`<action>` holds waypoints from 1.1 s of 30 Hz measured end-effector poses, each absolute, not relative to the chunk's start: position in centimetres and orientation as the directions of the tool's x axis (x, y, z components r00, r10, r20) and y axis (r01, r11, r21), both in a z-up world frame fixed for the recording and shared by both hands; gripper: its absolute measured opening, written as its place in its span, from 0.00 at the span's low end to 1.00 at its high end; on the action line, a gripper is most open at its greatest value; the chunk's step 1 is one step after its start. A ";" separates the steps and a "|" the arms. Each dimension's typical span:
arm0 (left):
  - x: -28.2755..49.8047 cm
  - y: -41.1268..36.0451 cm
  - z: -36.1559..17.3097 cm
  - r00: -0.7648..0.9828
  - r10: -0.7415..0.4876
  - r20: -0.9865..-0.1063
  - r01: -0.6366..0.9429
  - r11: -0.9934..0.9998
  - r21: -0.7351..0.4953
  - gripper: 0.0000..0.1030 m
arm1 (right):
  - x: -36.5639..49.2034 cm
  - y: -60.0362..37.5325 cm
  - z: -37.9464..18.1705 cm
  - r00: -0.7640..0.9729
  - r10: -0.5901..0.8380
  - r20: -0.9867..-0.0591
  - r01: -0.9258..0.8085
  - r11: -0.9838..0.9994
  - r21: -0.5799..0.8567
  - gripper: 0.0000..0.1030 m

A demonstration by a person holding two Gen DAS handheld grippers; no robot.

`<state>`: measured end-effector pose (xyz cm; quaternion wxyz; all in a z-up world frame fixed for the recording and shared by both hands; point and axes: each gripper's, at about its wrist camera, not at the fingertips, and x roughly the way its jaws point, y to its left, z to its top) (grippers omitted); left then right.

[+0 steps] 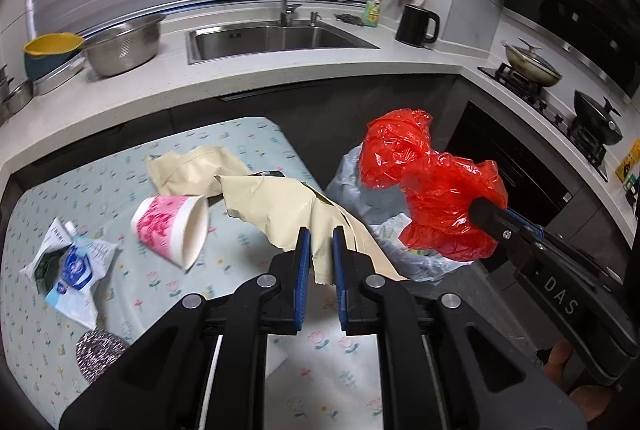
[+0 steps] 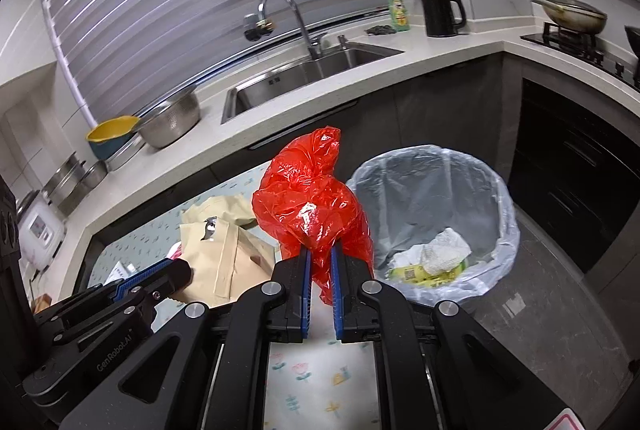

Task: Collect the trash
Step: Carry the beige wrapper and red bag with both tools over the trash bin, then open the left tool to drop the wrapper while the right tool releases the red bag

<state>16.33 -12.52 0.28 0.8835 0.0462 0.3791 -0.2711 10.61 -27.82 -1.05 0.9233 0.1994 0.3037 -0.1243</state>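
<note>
My left gripper (image 1: 321,230) is shut on a beige paper bag (image 1: 280,201) and holds it above the floral-clothed table (image 1: 100,181). My right gripper (image 2: 320,250) is shut on a crumpled red plastic bag (image 2: 312,197), held up just left of the lined trash bin (image 2: 508,197). The red bag also shows in the left wrist view (image 1: 428,185), above the bin (image 1: 352,185). A pink paper cup (image 1: 172,226) lies on its side on the table. A crushed blue-white wrapper (image 1: 72,266) lies at the left.
The bin holds white paper and a yellow wrapper (image 2: 432,258). A second beige bag (image 1: 192,169) lies behind the cup. A metal scourer (image 1: 100,354) sits at the table's near left. Behind are the counter, sink (image 1: 276,37), bowls, kettle (image 1: 416,25) and stove.
</note>
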 end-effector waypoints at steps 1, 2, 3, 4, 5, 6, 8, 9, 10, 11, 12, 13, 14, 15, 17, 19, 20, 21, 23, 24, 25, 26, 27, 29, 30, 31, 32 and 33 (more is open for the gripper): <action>16.4 -13.2 0.3 0.561 -0.450 -0.695 0.524 0.843 -0.123 0.11 | 10.3 -28.6 -1.1 0.783 -0.122 -0.610 0.367 0.882 0.295 0.08; 16.4 -14.0 0.3 0.555 -0.458 -0.694 0.537 0.835 -0.122 0.11 | 10.1 -29.2 -1.1 0.782 -0.133 -0.609 0.379 0.877 0.296 0.08; 16.4 -14.7 0.3 0.550 -0.465 -0.693 0.546 0.829 -0.122 0.11 | 9.8 -30.0 -1.2 0.779 -0.145 -0.609 0.394 0.870 0.297 0.08; 16.4 -15.4 0.3 0.544 -0.474 -0.692 0.558 0.821 -0.123 0.11 | 9.5 -30.6 -1.2 0.777 -0.157 -0.610 0.408 0.863 0.298 0.08; 16.5 -16.2 0.3 0.537 -0.483 -0.691 0.571 0.812 -0.124 0.11 | 9.2 -31.3 -1.3 0.774 -0.168 -0.610 0.421 0.857 0.298 0.08; 16.6 -16.9 0.3 0.530 -0.492 -0.690 0.582 0.803 -0.126 0.11 | 8.9 -32.0 -1.4 0.770 -0.182 -0.611 0.436 0.850 0.297 0.08; 16.7 -18.5 0.4 0.515 -0.517 -0.684 0.612 0.780 -0.129 0.11 | 8.4 -33.2 -1.5 0.764 -0.208 -0.611 0.464 0.835 0.296 0.08; 16.9 -19.2 0.4 0.507 -0.527 -0.682 0.625 0.769 -0.129 0.11 | 8.0 -33.9 -1.6 0.761 -0.220 -0.611 0.478 0.827 0.297 0.08; 17.0 -19.9 0.4 0.497 -0.539 -0.681 0.641 0.757 -0.131 0.11 | 7.8 -34.4 -1.6 0.757 -0.231 -0.611 0.490 0.819 0.297 0.08; 17.2 -20.8 0.2 0.483 -0.550 -0.681 0.656 0.743 -0.134 0.11 | 7.5 -35.0 -1.7 0.753 -0.243 -0.611 0.502 0.812 0.296 0.08; 17.4 -21.4 0.1 0.474 -0.556 -0.683 0.664 0.735 -0.138 0.11 | 7.2 -35.6 -1.8 0.748 -0.255 -0.612 0.516 0.804 0.295 0.08; 17.7 -22.1 -0.1 0.463 -0.562 -0.686 0.672 0.727 -0.142 0.11 | 7.0 -36.1 -1.8 0.746 -0.264 -0.612 0.525 0.798 0.295 0.08; 18.0 -22.8 -0.4 0.449 -0.571 -0.688 0.681 0.717 -0.151 0.11 | 6.8 -36.5 -1.9 0.741 -0.274 -0.612 0.535 0.792 0.294 0.08; 18.3 -23.5 -0.6 0.437 -0.578 -0.690 0.687 0.709 -0.159 0.12 | 6.6 -37.0 -2.1 0.736 -0.283 -0.615 0.546 0.784 0.294 0.08; 18.9 -24.5 -1.3 0.415 -0.593 -0.690 0.696 0.695 -0.179 0.12 | 6.4 -37.7 -2.3 0.730 -0.292 -0.618 0.559 0.775 0.295 0.08; 19.4 -25.4 -1.8 0.399 -0.607 -0.687 0.708 0.680 -0.191 0.12 | 6.4 -38.2 -2.7 0.723 -0.300 -0.622 0.569 0.769 0.290 0.08; 19.7 -25.8 -2.0 0.391 -0.613 -0.687 0.713 0.674 -0.196 0.12 | 6.5 -38.4 -2.9 0.720 -0.303 -0.625 0.573 0.767 0.289 0.08; 19.9 -26.3 -2.3 0.390 -0.608 -0.691 0.713 0.675 -0.192 0.12 | 6.7 -38.6 -3.0 0.716 -0.305 -0.627 0.577 0.765 0.286 0.08; 20.4 -27.0 -2.8 0.394 -0.596 -0.700 0.710 0.681 -0.180 0.13 | 6.8 -39.0 -3.3 0.713 -0.306 -0.631 0.580 0.764 0.285 0.08; 20.5 -27.0 -2.9 0.399 -0.591 -0.701 0.709 0.684 -0.173 0.16 | 6.9 -39.1 -3.5 0.712 -0.305 -0.633 0.580 0.763 0.285 0.08; 20.5 -27.0 -2.9 0.411 -0.581 -0.703 0.704 0.692 -0.161 0.26 | 7.2 -39.2 -3.7 0.711 -0.303 -0.634 0.580 0.763 0.285 0.08; 20.6 -26.9 -2.9 0.427 -0.574 -0.699 0.697 0.701 -0.151 0.37 | 7.4 -39.2 -3.8 0.711 -0.301 -0.636 0.579 0.764 0.285 0.08; 20.6 -26.6 -2.8 0.441 -0.570 -0.693 0.689 0.710 -0.144 0.42 | 7.6 -39.2 -3.9 0.711 -0.297 -0.637 0.576 0.766 0.285 0.08; 20.6 -25.8 -2.7 0.468 -0.560 -0.684 0.672 0.728 -0.137 0.51 | 8.3 -39.0 -4.1 0.710 -0.287 -0.643 0.568 0.773 0.282 0.08; 20.7 -25.5 -2.8 0.476 -0.552 -0.685 0.664 0.736 -0.131 0.51 | 8.8 -38.8 -4.3 0.709 -0.281 -0.647 0.562 0.779 0.277 0.08; 20.7 -25.1 -2.8 0.481 -0.543 -0.688 0.658 0.742 -0.125 0.51 | 9.2 -38.4 -4.4 0.708 -0.277 -0.650 0.557 0.784 0.274 0.08; 20.8 -24.8 -2.8 0.489 -0.531 -0.692 0.650 0.751 -0.117 0.51 | 9.7 -38.2 -4.5 0.709 -0.271 -0.651 0.551 0.790 0.271 0.08; 21.0 -24.4 -2.8 0.496 -0.523 -0.693 0.642 0.758 -0.113 0.51 | 10.3 -38.0 -4.6 0.710 -0.264 -0.653 0.543 0.795 0.269 0.08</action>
